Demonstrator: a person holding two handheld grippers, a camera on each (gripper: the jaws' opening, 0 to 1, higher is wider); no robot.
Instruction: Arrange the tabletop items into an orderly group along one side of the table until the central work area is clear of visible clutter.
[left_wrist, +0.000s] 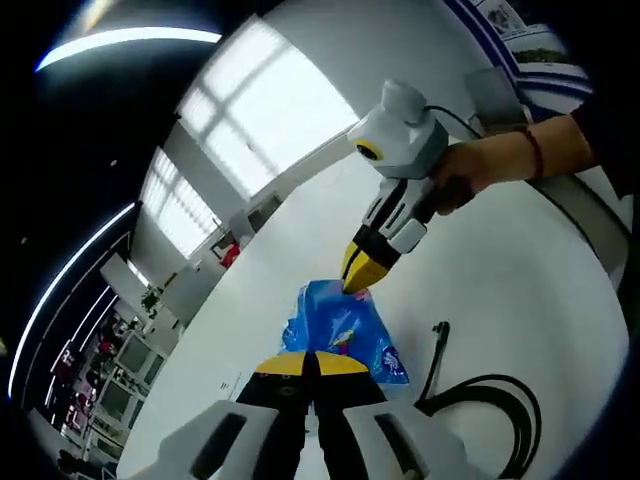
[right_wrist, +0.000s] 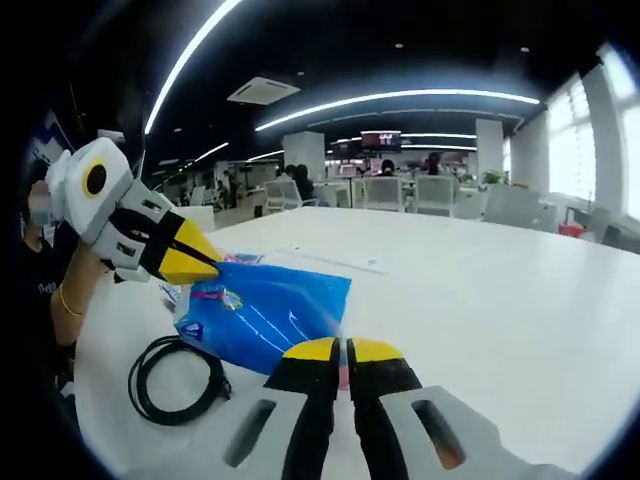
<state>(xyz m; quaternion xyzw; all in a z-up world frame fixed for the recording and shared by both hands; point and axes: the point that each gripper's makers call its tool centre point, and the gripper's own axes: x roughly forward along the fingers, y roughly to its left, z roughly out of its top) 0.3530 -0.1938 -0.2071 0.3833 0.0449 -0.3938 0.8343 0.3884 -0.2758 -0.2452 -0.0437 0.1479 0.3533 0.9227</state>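
Observation:
A blue plastic packet (left_wrist: 345, 325) (right_wrist: 265, 310) lies on the white table (left_wrist: 520, 270) (right_wrist: 480, 290). In the left gripper view my left gripper (left_wrist: 310, 360) is shut on the packet's near edge. The right gripper (left_wrist: 352, 283) comes in from the upper right, its yellow tips closed on the far edge. In the right gripper view my right gripper (right_wrist: 343, 350) pinches its end of the packet, with a bit of pink showing between the jaws. The left gripper (right_wrist: 205, 265) holds the opposite end.
A coiled black cable (left_wrist: 437, 350) (right_wrist: 135, 382) lies on the table right beside the packet. A person's hand (left_wrist: 490, 160) holds the right gripper. Office desks and chairs (right_wrist: 400, 190) stand beyond the table's far edge.

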